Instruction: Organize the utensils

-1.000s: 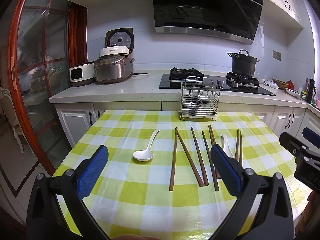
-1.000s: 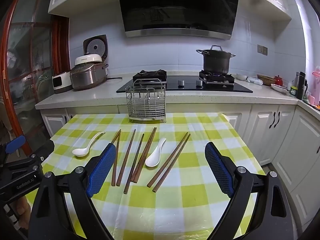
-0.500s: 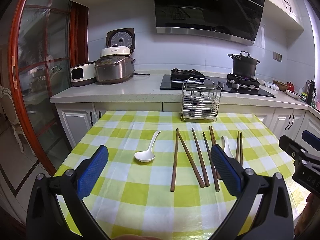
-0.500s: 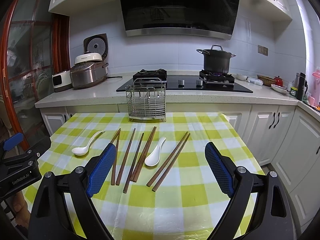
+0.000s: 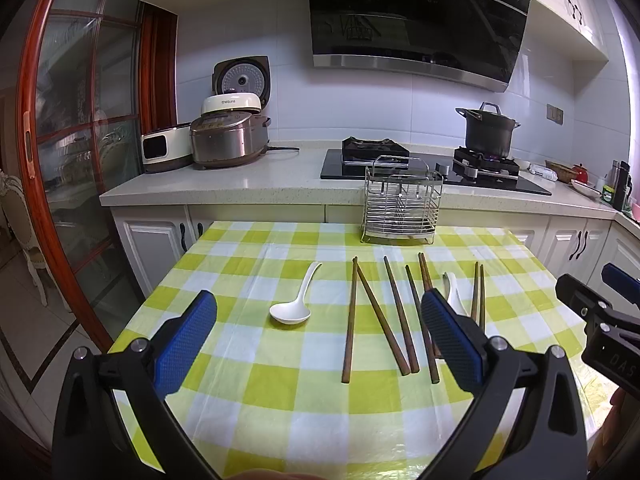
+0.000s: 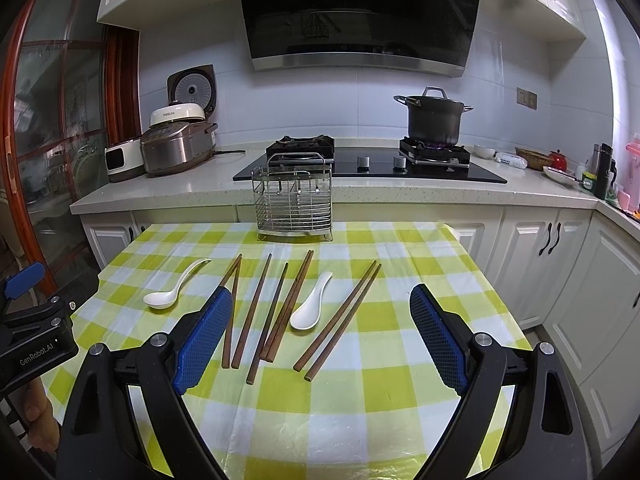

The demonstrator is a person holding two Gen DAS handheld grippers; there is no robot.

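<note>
Several brown chopsticks lie side by side on the green-checked table, pointing toward a wire utensil rack at the far edge. One white spoon rests left of them, another white spoon among them. My left gripper hovers open over the near left part of the table, nothing between its blue pads. My right gripper hangs open above the near right side, also empty.
A counter behind the table carries rice cookers, a hob and a black pot on a lit burner. White cabinets stand to the right. A red-framed glass door is on the left.
Both views shifted very slightly; the other gripper drifted a little lower at each frame edge. Utensils have not moved.
</note>
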